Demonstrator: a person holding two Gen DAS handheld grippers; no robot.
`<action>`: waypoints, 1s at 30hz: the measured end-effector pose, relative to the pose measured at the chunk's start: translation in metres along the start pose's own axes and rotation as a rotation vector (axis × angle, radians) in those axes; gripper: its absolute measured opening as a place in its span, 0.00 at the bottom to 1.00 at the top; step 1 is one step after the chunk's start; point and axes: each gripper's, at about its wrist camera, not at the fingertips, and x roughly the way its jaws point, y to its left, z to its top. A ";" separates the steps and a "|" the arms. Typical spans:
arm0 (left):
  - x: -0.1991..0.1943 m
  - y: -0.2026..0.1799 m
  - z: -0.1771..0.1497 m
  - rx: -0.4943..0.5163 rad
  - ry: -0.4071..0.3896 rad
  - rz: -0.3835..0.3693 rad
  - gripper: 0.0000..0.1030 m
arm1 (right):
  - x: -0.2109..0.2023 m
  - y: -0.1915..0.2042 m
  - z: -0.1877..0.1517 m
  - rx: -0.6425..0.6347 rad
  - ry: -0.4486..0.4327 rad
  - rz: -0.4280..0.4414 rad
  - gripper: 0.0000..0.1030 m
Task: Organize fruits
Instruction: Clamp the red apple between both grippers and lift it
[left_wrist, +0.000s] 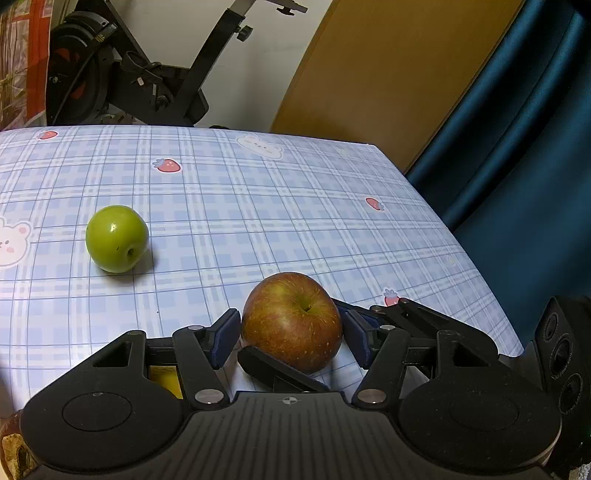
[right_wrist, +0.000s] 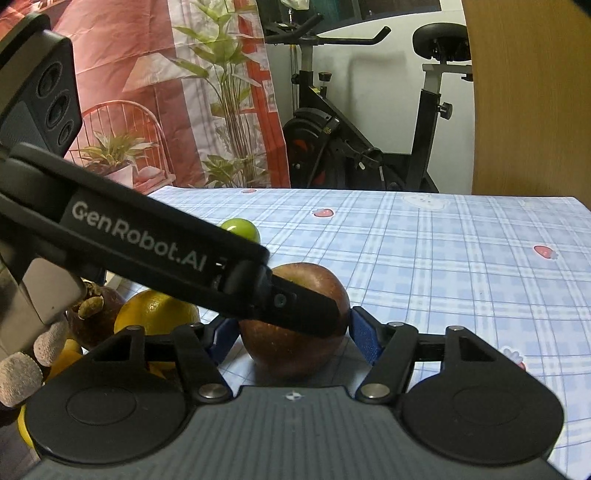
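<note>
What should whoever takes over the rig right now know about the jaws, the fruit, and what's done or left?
Left gripper: jaws around the red apple, pads look pressed on both sides.
Right gripper: jaws also straddle the red apple, crossing the left gripper's fingers; contact unclear.
The red apple seems to rest on the table.
The green apple sits loose on the table, farther out.
The yellow citrus and mangosteen are grouped at the left edge of the right wrist view.
Done: those appear gathered.
Left: place the red apple, then the green apple.
</note>
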 end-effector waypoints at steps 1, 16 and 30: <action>0.000 -0.001 0.000 0.003 -0.002 0.002 0.62 | 0.000 0.000 0.000 0.000 0.000 0.000 0.65; 0.000 -0.011 -0.003 0.073 -0.014 0.041 0.62 | 0.000 -0.004 -0.001 0.013 -0.003 0.006 0.65; 0.001 -0.014 -0.005 0.108 -0.021 0.049 0.62 | -0.001 -0.004 -0.001 0.020 -0.004 0.009 0.65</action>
